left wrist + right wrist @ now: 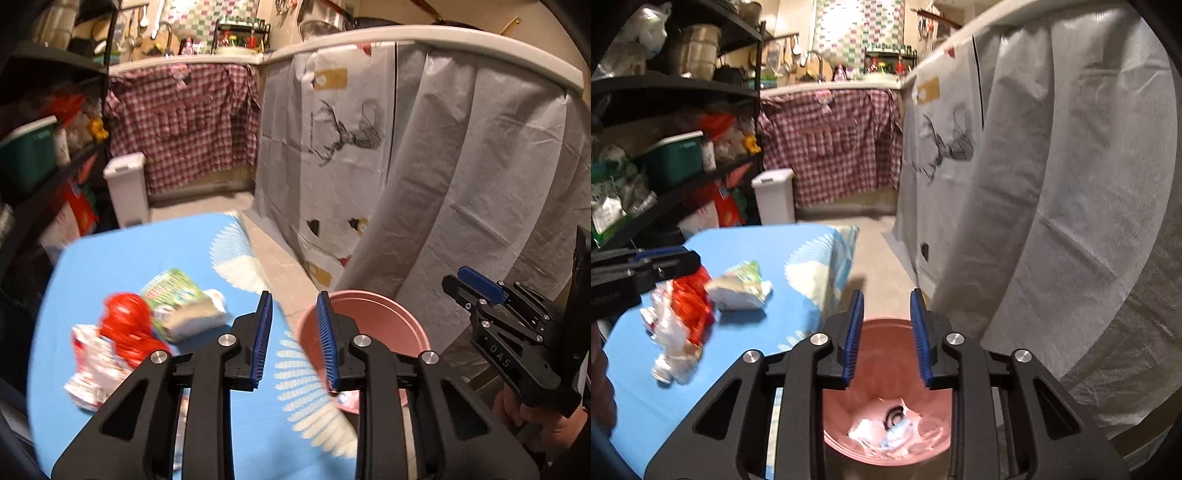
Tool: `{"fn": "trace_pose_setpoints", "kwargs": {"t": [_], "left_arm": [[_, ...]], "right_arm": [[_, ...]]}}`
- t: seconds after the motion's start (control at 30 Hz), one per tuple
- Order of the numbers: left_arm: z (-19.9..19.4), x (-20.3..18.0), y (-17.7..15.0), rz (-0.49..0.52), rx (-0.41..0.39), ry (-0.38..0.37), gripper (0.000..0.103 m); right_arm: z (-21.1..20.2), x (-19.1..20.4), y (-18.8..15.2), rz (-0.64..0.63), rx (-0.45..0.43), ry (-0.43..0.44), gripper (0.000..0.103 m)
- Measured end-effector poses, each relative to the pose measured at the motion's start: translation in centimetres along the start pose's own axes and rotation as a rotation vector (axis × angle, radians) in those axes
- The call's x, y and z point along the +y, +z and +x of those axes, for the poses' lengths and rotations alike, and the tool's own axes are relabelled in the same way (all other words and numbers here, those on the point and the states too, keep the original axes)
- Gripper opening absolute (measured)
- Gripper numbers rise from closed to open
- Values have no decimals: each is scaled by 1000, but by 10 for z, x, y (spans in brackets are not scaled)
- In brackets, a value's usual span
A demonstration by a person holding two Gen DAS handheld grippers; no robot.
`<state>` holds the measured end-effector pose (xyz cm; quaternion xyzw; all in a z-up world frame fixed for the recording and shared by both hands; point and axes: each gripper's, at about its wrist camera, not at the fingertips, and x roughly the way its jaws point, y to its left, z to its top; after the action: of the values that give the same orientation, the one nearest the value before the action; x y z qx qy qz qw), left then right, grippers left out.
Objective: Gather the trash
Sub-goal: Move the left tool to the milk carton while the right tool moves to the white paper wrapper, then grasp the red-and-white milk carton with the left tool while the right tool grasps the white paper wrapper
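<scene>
The left gripper (294,339) hangs empty, jaws apart, over the blue bench (155,251); crumpled wrappers (147,325) lie left, a pink bucket (373,325) right.

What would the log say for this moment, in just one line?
left gripper: open, empty | right gripper: open, empty, above pink bin | wrappers on blue table
</scene>
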<state>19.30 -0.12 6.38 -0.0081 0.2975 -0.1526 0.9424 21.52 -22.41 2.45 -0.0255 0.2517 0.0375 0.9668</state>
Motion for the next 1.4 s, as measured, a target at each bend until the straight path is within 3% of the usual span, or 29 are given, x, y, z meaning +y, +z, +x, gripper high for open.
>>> {"fn": "trace_pose_setpoints", "kwargs": {"t": [0.33, 0.47, 0.57, 0.77, 1.07, 1.4], "left_arm": [[-57, 90, 22, -10, -50, 125, 23], [-60, 143, 1, -105, -44, 183, 23], [-48, 180, -21, -189, 10, 215, 23], [-38, 229, -44, -245, 60, 266, 23], [-14, 262, -59, -311, 112, 264, 23], [26, 279, -67, -320, 158, 228, 23]], "right_arm": [[-5, 52, 11, -26, -1, 145, 20], [4, 75, 14, -63, 5, 208, 16], [16, 91, 15, -92, 9, 247, 16], [47, 119, 16, -145, 36, 310, 16], [105, 149, 16, -170, 99, 379, 16], [155, 175, 7, -217, 169, 465, 17]]}}
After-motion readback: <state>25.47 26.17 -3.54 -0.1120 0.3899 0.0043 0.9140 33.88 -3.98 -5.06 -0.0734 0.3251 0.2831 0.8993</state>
